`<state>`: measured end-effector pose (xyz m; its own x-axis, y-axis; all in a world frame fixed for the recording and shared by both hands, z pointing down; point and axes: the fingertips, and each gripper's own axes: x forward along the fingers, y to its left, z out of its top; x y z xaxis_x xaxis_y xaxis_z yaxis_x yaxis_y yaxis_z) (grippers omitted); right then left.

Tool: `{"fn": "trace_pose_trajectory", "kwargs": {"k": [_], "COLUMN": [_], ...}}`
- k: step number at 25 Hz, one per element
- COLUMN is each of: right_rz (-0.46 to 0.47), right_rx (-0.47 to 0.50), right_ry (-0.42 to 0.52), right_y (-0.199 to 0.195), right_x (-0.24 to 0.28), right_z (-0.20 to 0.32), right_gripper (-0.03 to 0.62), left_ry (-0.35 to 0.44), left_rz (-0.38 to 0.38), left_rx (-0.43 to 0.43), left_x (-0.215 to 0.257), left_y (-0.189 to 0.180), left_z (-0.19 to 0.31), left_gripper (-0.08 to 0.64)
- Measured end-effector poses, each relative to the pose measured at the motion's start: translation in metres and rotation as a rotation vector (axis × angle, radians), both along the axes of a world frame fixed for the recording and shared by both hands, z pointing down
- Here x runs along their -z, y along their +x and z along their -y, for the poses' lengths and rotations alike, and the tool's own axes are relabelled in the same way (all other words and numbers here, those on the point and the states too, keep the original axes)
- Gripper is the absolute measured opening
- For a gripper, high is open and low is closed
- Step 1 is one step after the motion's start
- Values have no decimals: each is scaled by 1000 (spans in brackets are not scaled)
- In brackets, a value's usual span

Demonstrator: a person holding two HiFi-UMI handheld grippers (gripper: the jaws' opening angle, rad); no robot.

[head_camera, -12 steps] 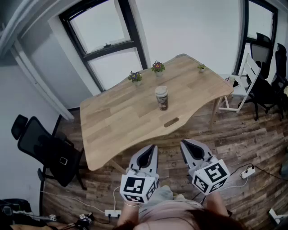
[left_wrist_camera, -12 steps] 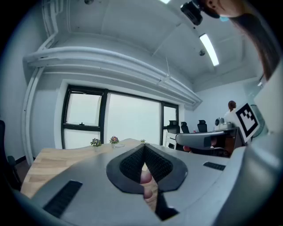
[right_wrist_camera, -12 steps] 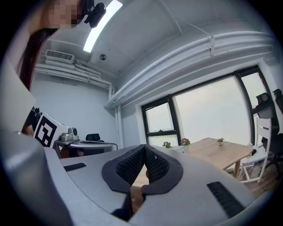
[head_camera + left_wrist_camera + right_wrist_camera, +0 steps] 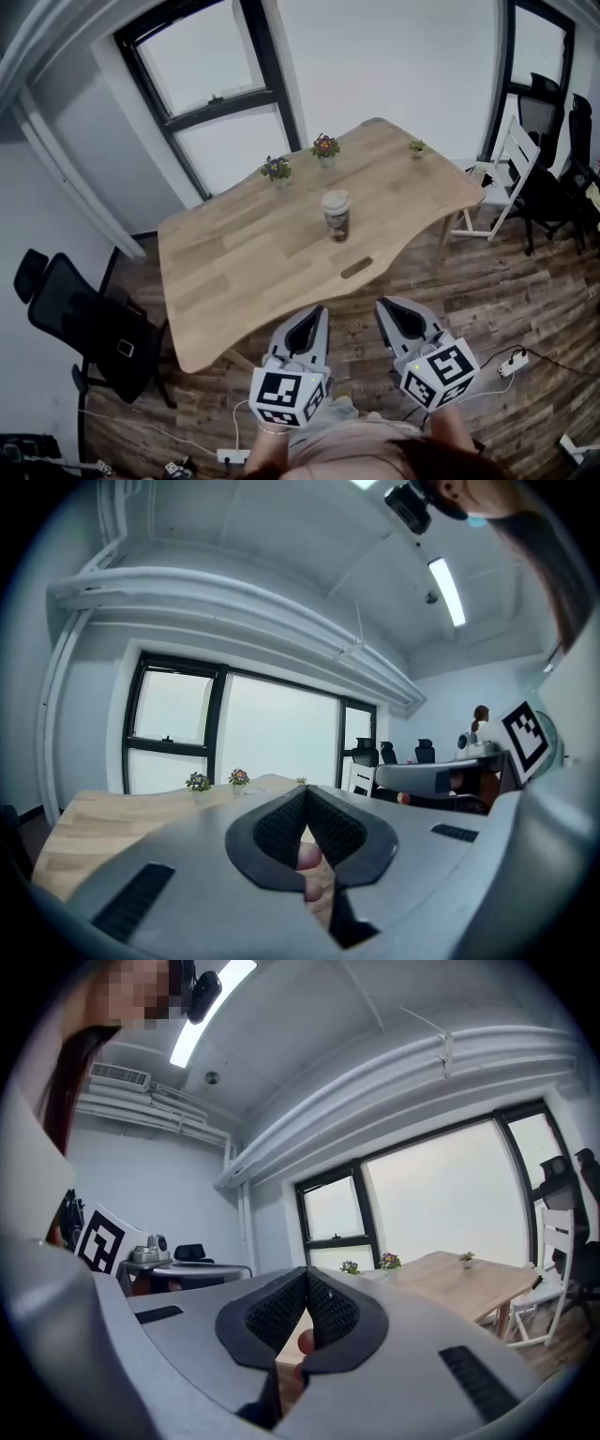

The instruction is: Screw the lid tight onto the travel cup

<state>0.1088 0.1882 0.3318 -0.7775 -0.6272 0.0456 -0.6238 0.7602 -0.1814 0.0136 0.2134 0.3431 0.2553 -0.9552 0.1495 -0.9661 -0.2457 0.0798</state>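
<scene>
On the tabletop the cup stands far from our left gripper and right gripper, both clenched empty; unopened, they could topple it.

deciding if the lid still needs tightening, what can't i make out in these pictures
- Travel cup, head view: too small to tell if its lid is screwed tight.
- Left gripper view: the shut left hand-held gripper covers the cup.
- Right gripper view: the shut right hand-held gripper does likewise.
- Dark oval on the table, head view: too small to identify.
</scene>
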Motion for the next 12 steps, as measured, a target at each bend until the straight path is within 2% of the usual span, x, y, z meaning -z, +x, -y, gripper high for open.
{"fn": "trace_pose_trajectory", "kwargs": {"k": [12], "right_rz": [-13], "right_rx": [-55], "right_ry": [-35], "right_y": [-28], "right_x": [-7], "right_z": [52], "right_gripper": [-2], "left_ry": [-6], "left_rz": [-19], "left_rx": [-56], "left_x": [-9], "left_y": [-26], "left_z": [53], "left_gripper": [2]}}
